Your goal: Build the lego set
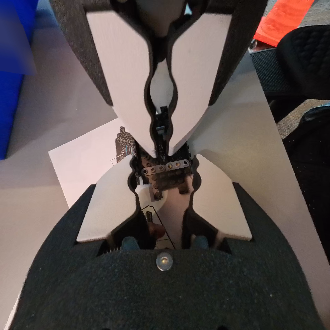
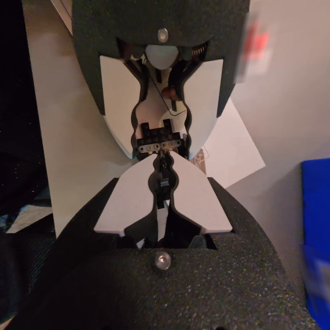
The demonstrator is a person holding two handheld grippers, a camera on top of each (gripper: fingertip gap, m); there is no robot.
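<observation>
**Narrow piece being seated on held black assembly: alignment before pressure**

The black assembly [image 1: 164, 176] is the reference. It sits above the instruction sheet [image 1: 85, 160] on the pale surface [image 1: 241, 160], with two grey holed strips [image 1: 165, 167] end to end across its top.

Left gripper [image 1: 163, 161]: its jaws stand on either side of the assembly and appear to be clamping its sides. Contact at the pads is partly hidden, so this is a judgement.

Right gripper [image 2: 163, 155]: clenched on a narrow black piece [image 2: 163, 180] with a small grey part along it. Its tip meets the assembly just behind the junction of the two strips.

Assessment: the step in hand is seating the narrow piece.

Recommendations:
- Hold the assembly firm and level.
- Line the piece squarely over its studs before pressing; the studs are too dark to confirm alignment.
- Press straight, without twisting.
- Release only once seated.

Risk: an angled push could lift the strips or tip the assembly.
</observation>
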